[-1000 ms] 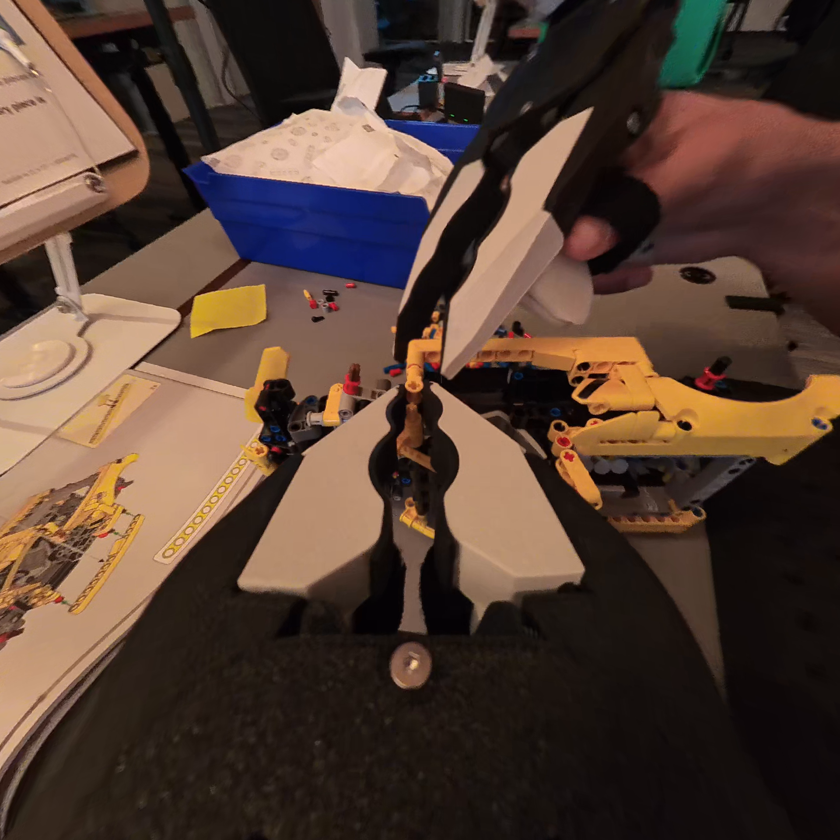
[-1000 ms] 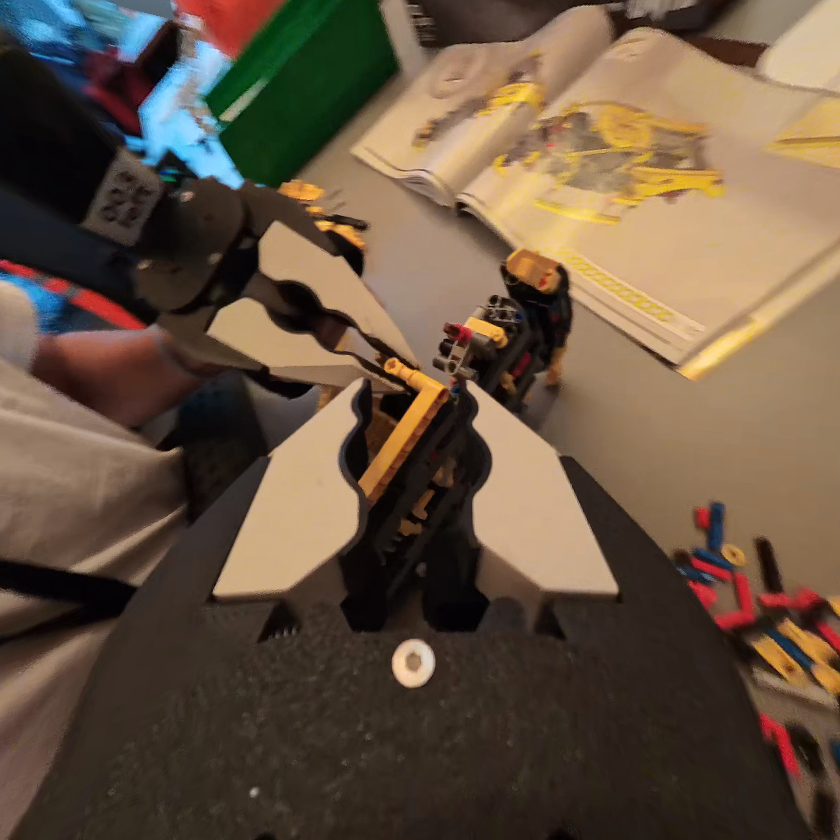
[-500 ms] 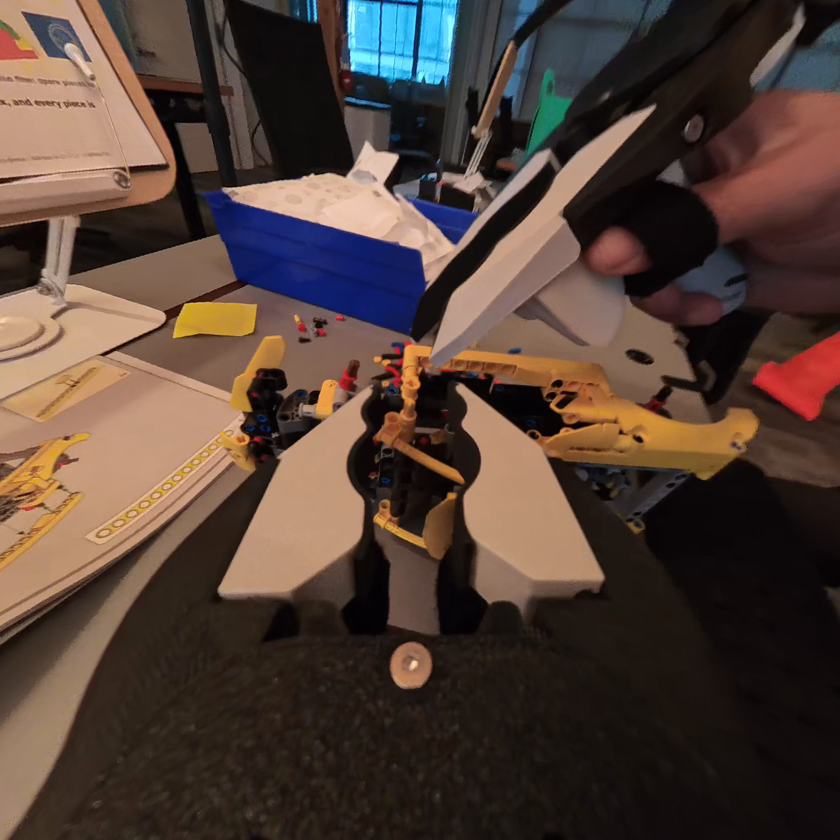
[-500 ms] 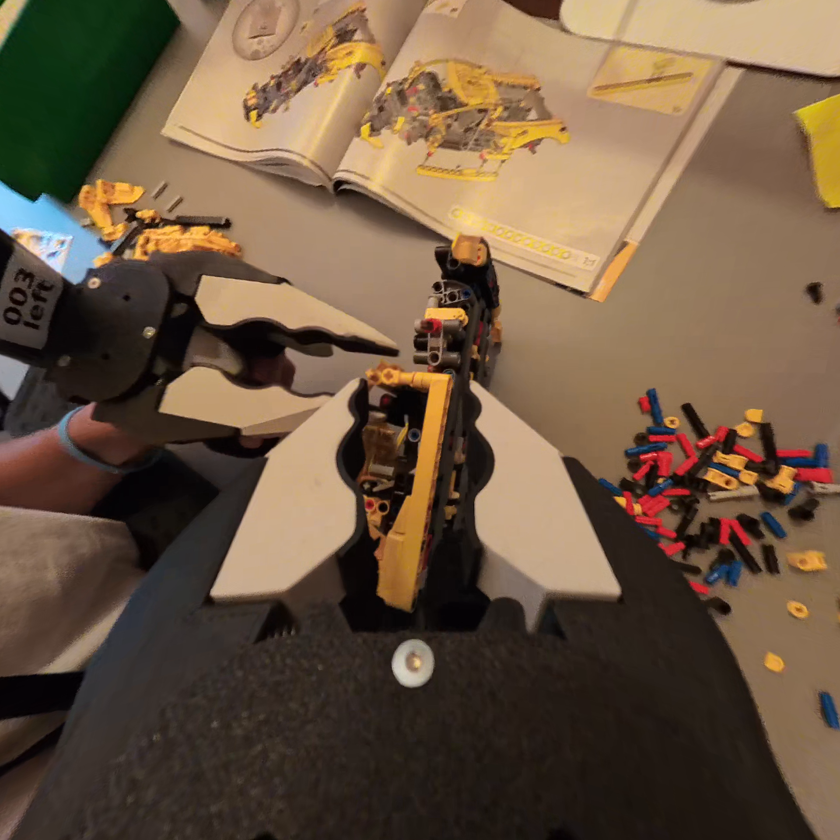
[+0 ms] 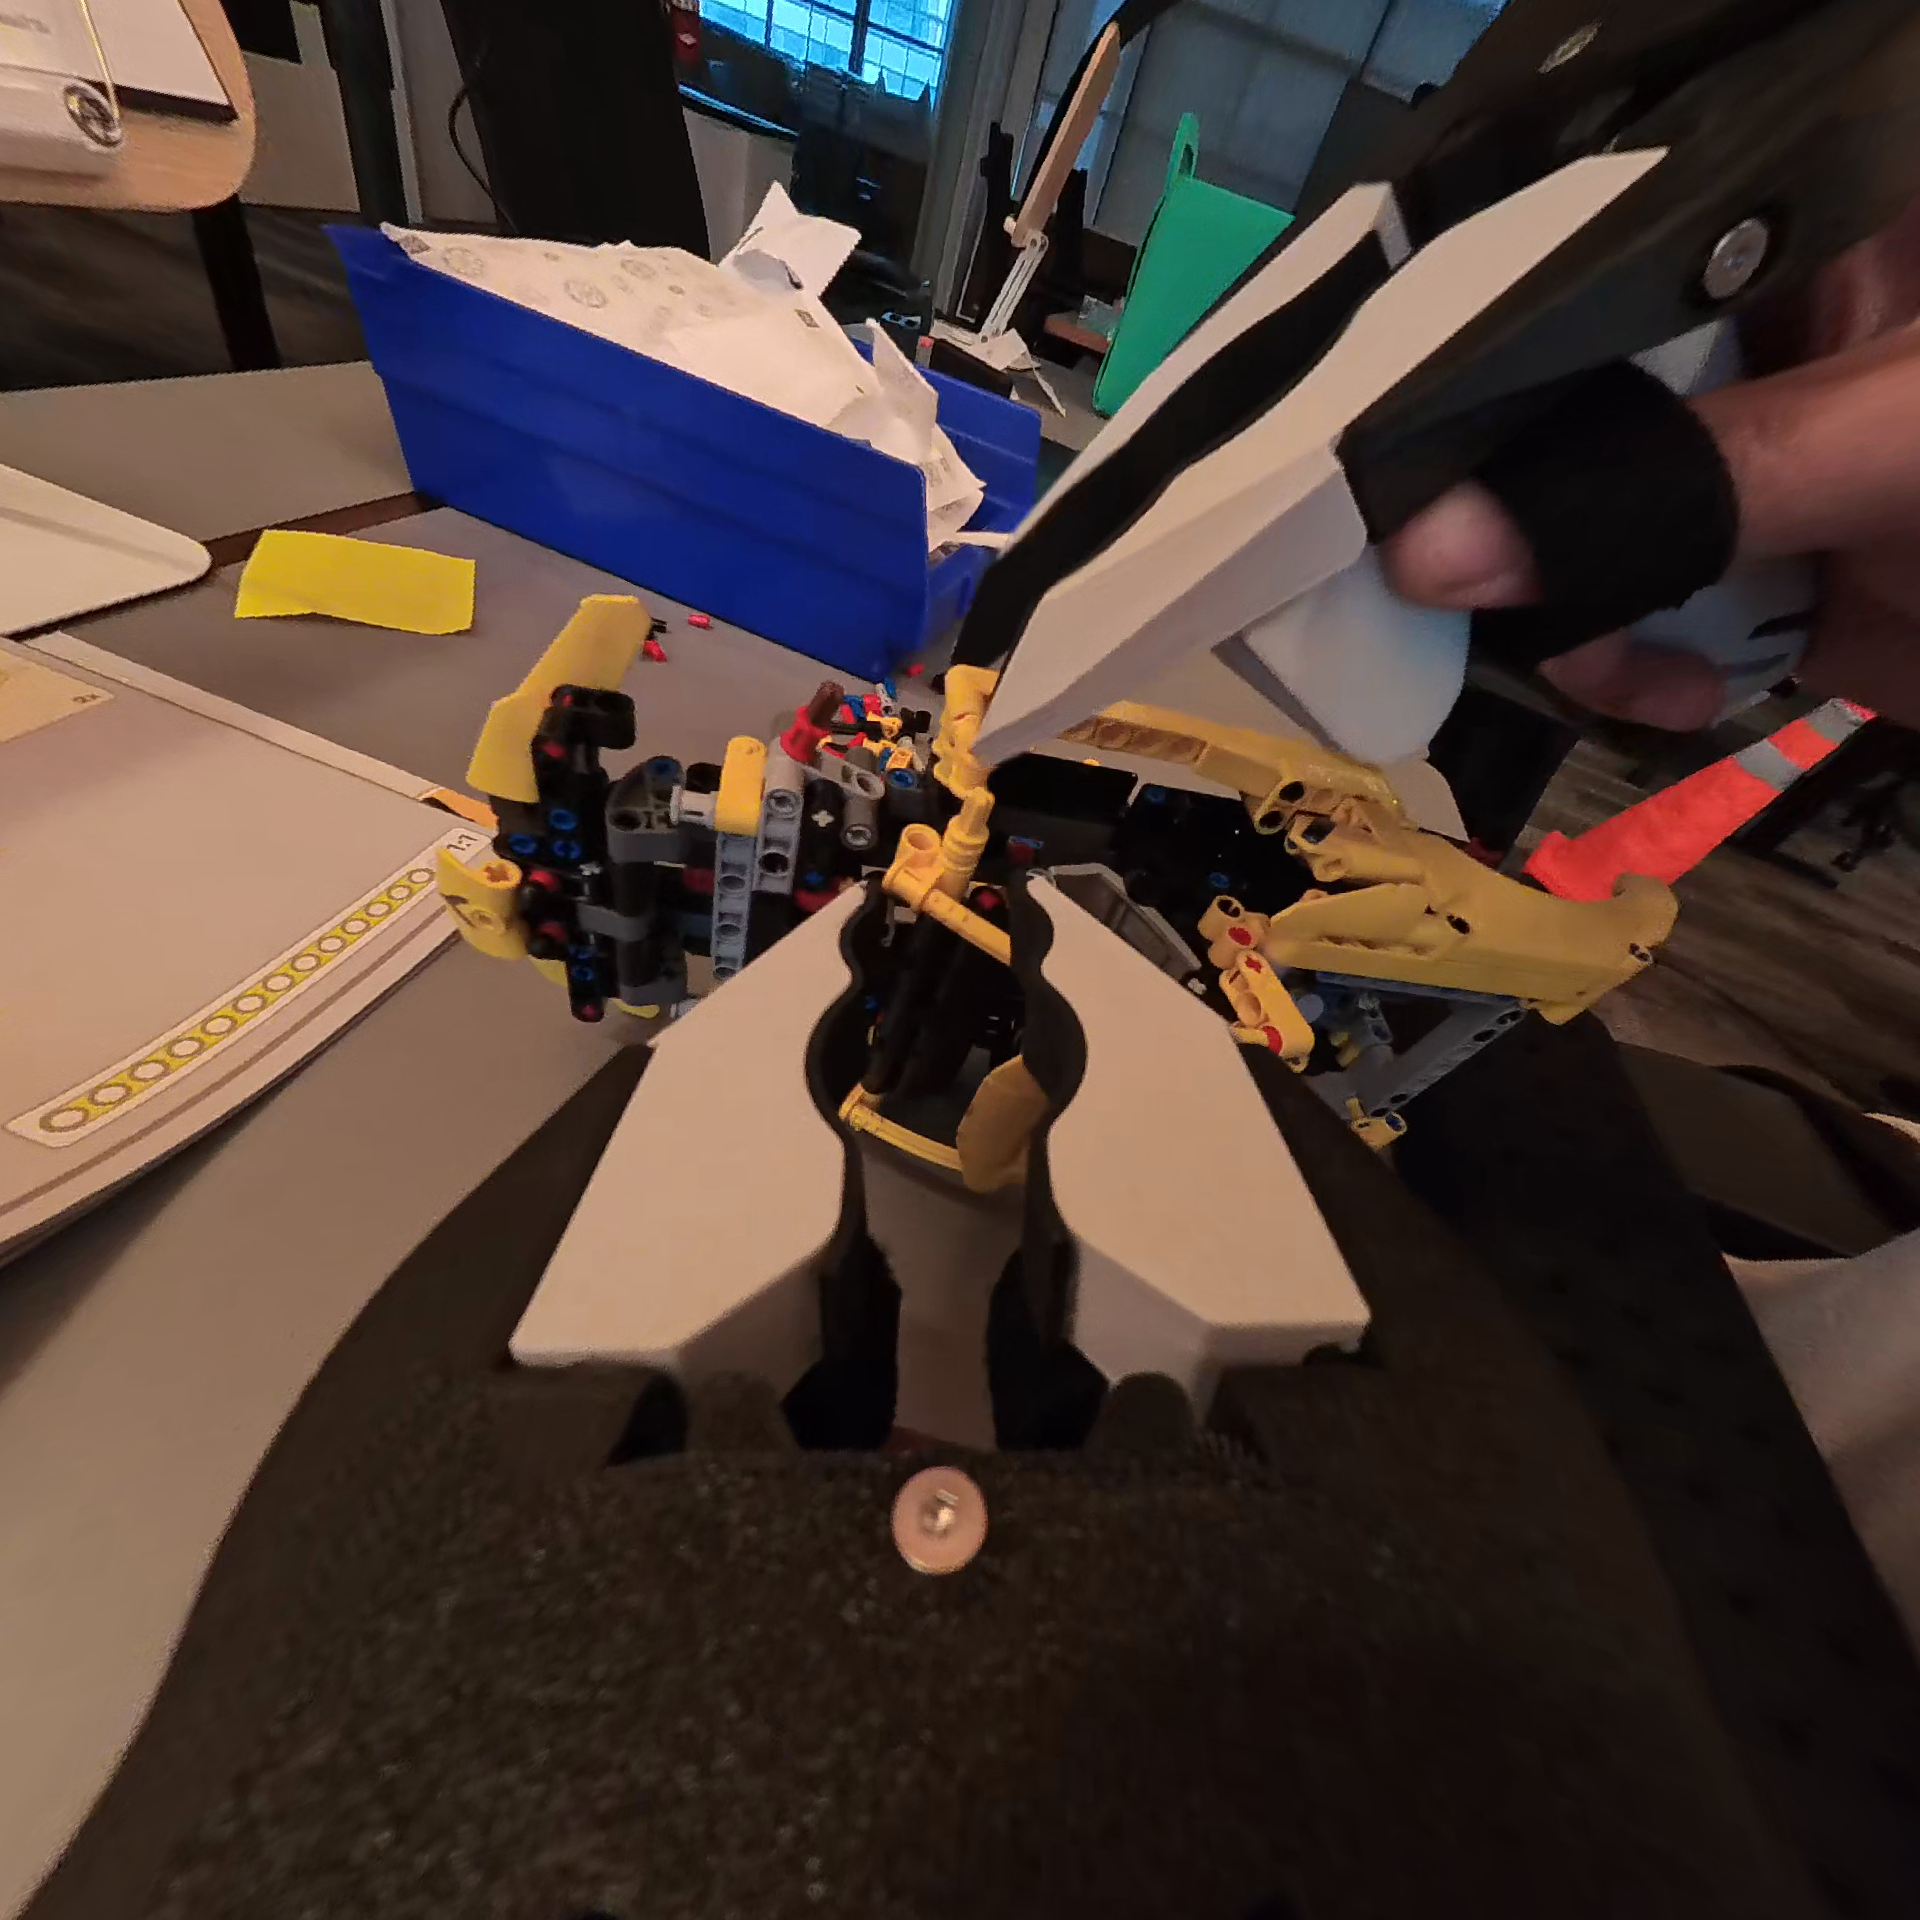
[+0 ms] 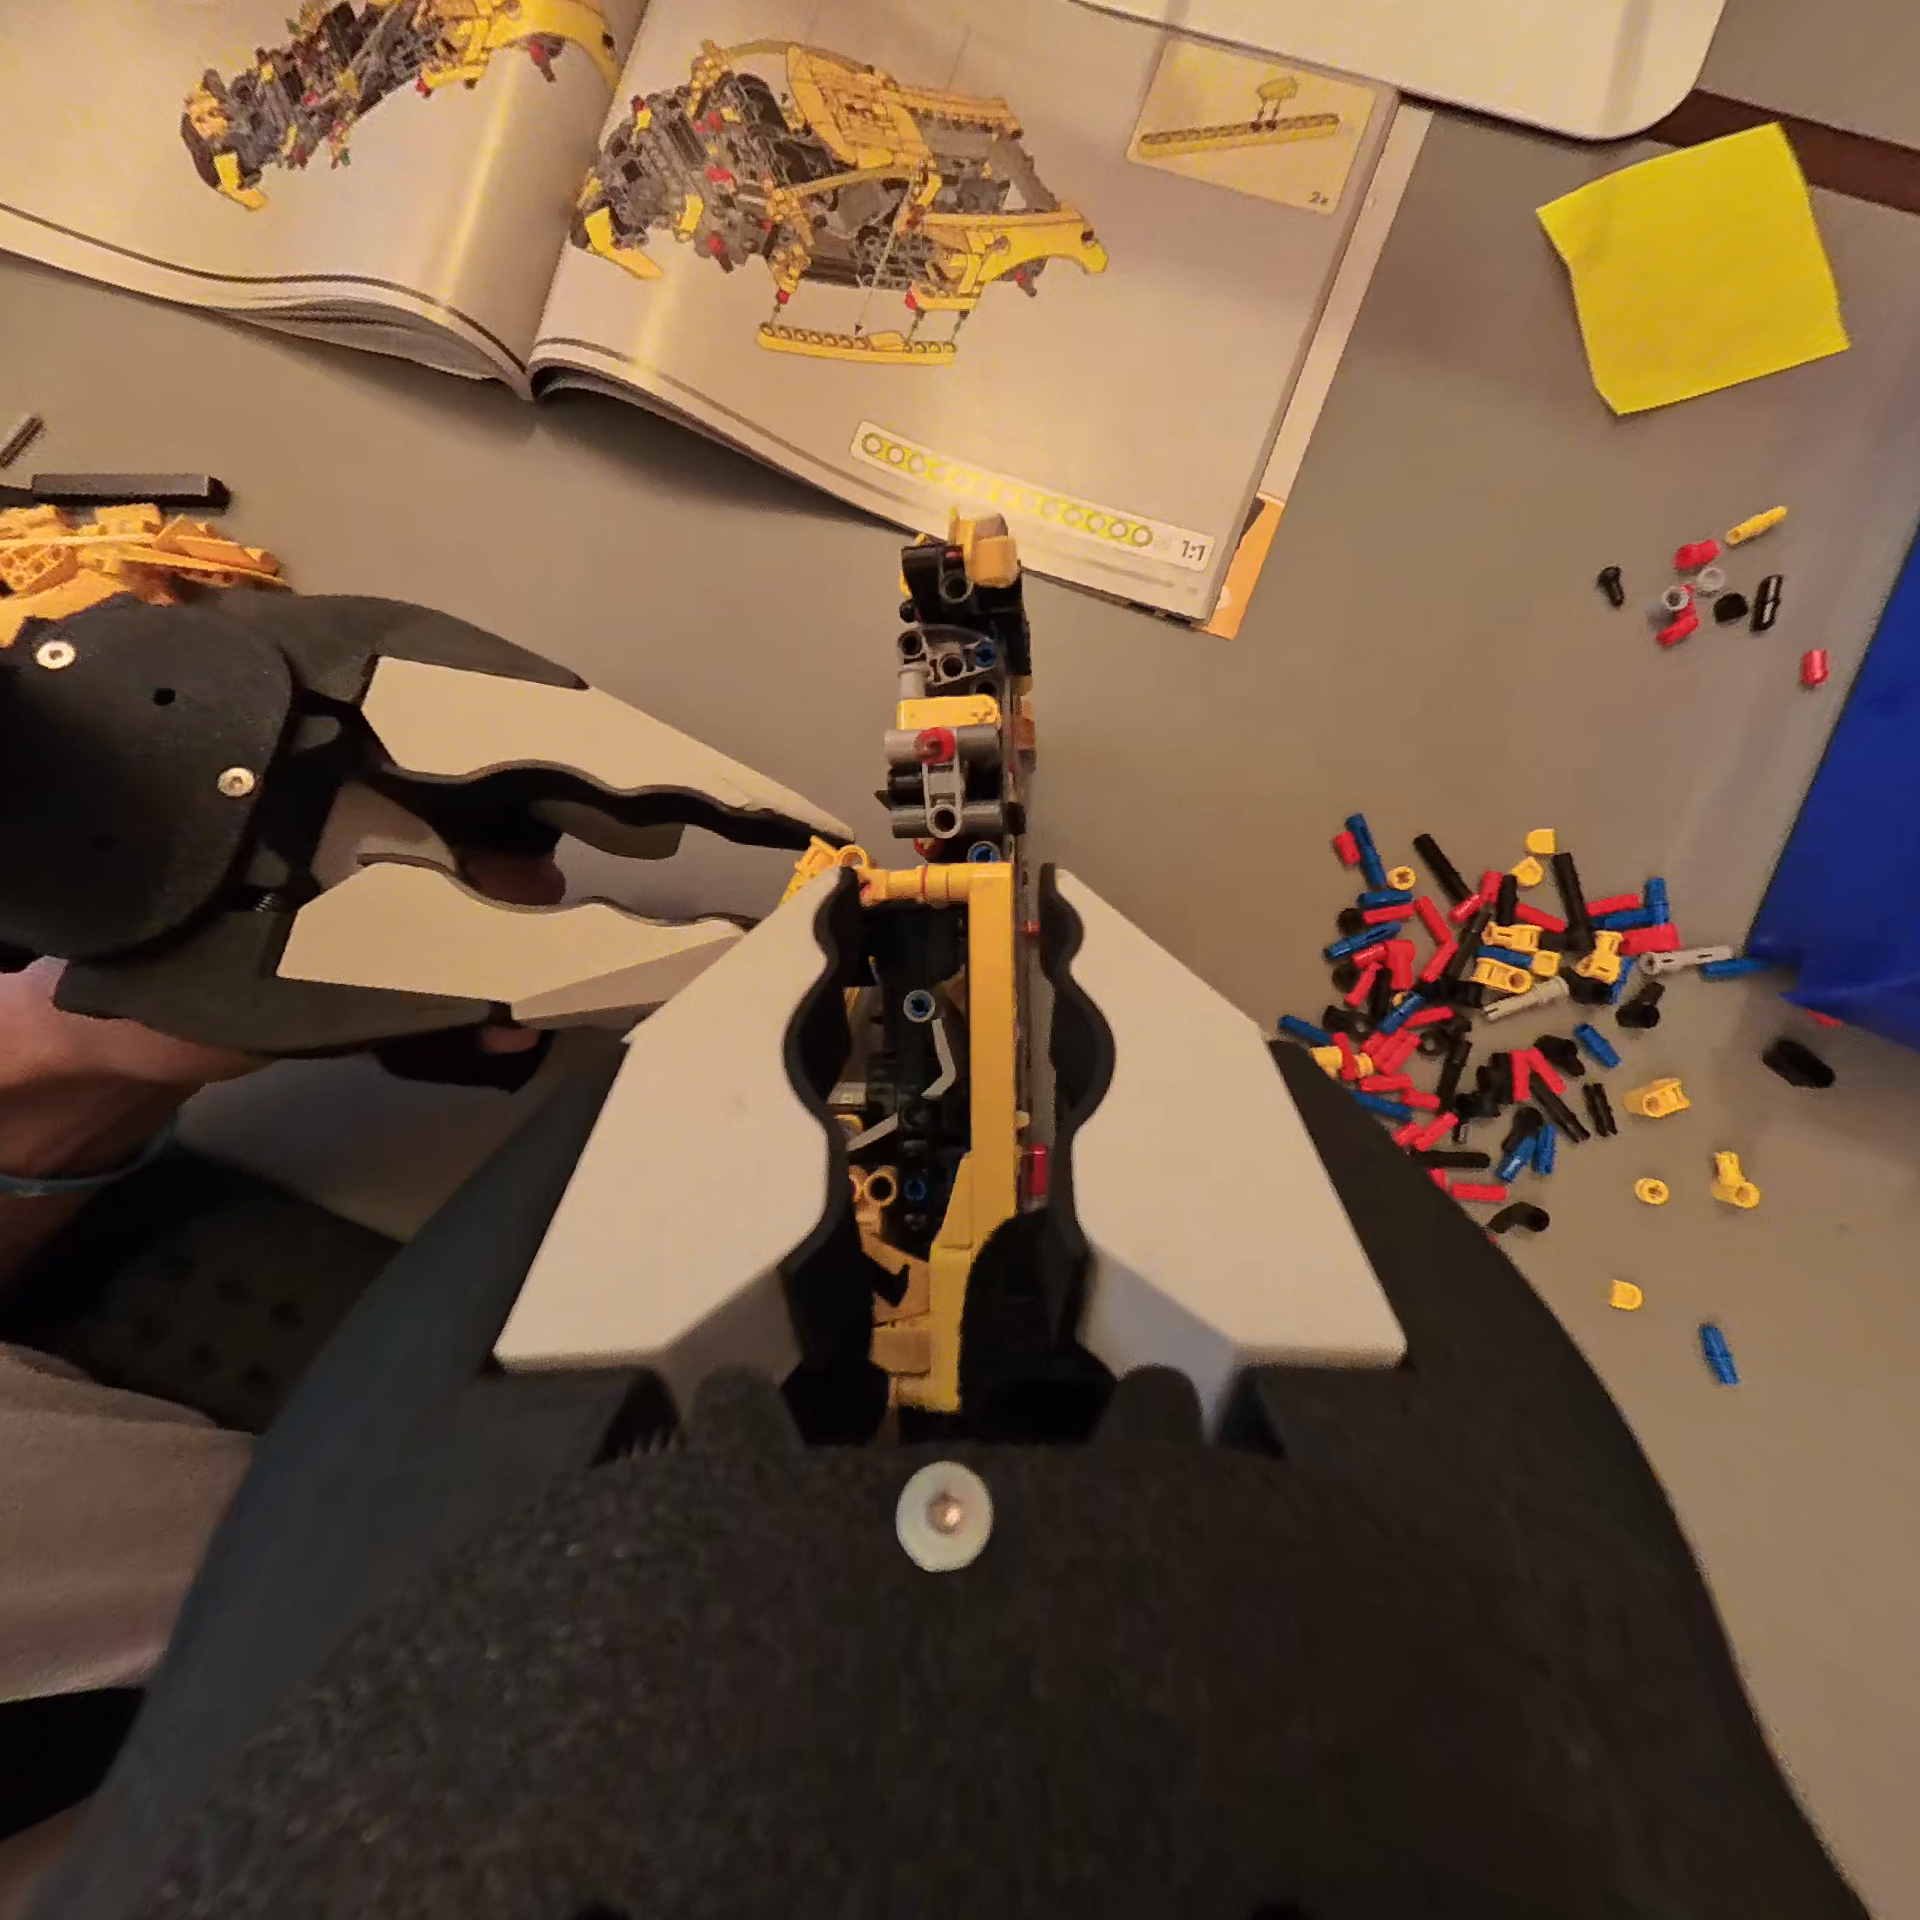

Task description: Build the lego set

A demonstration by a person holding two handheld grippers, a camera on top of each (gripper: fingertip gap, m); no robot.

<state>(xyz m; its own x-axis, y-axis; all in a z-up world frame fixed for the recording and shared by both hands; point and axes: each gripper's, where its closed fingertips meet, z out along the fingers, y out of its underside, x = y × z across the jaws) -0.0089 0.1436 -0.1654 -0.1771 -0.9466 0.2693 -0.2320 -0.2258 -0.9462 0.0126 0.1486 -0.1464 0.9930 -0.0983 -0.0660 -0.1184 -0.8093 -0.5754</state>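
A half-built yellow, black and grey lego model is held over the grey table. In the right wrist view the model runs straight ahead. My right gripper is shut on its long yellow side beam and frame. In the left wrist view the right gripper comes in from the upper right, with its tips on the top yellow beam. My left gripper is closed around a yellow connector and black beams at the model's near corner. In the right wrist view the left gripper reaches in from the left.
An open instruction booklet lies beyond the model. A pile of loose red, blue, black and yellow pins lies to the right, next to a blue bin of paper bags. A yellow note and yellow parts lie on the table. Left and right tips are no more than a few centimetres apart. It is some 30 centimeters from my right tips to the yellow note. My left wrist view looks at it from another angle.
My left jaws opened wider from a narrow grip, then narrowed again around the model's corner. The right gripper turned the model until it points straight ahead, and the left gripper moved in closer.
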